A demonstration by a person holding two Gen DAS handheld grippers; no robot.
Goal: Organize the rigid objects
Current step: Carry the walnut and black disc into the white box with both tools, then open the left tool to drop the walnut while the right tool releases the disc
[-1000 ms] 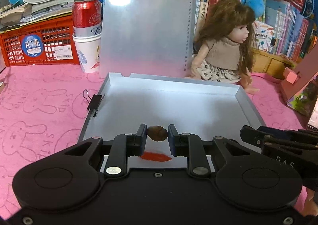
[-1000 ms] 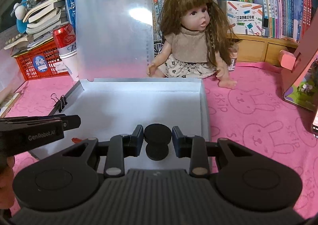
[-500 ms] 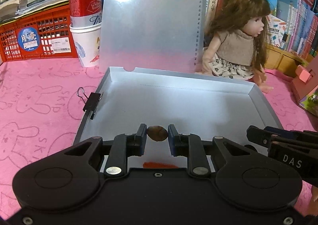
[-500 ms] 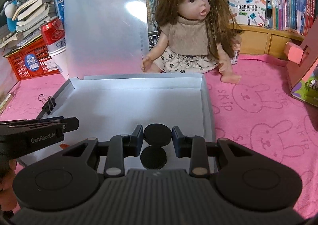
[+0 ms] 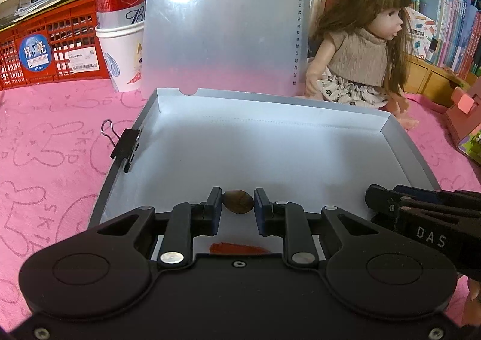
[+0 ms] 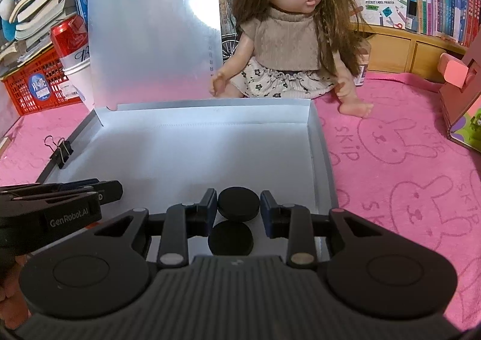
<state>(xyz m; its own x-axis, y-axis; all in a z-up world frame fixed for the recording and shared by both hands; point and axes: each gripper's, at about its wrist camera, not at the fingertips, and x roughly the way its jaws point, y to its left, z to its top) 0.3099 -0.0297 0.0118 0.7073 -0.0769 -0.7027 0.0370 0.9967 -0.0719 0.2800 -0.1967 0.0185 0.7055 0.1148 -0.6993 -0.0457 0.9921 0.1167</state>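
Observation:
An open grey box [image 5: 399, 141] with its translucent lid [image 5: 225, 18] upright lies on the pink cloth; it also shows in the right wrist view [image 6: 318, 135]. My left gripper [image 5: 238, 201] is shut on a small brown stone [image 5: 238, 201] over the box's near edge. A red piece [image 5: 237, 248] lies on the box floor just below it. My right gripper [image 6: 239, 203] is shut on a black disc [image 6: 239, 203] over the box's near right part. A second black disc [image 6: 231, 238] lies on the floor under it.
A binder clip [image 5: 124, 144] grips the box's left wall. A doll [image 6: 288, 39] sits behind the box. A red can in a white cup [image 5: 120, 24], a red basket [image 5: 45, 48], bookshelves and a pink cardboard house [image 6: 463, 93] ring the cloth.
Both grippers have moved forward over the box, still holding the stone and the disc. The second black disc and the red piece now show lower, nearer the grippers' bodies.

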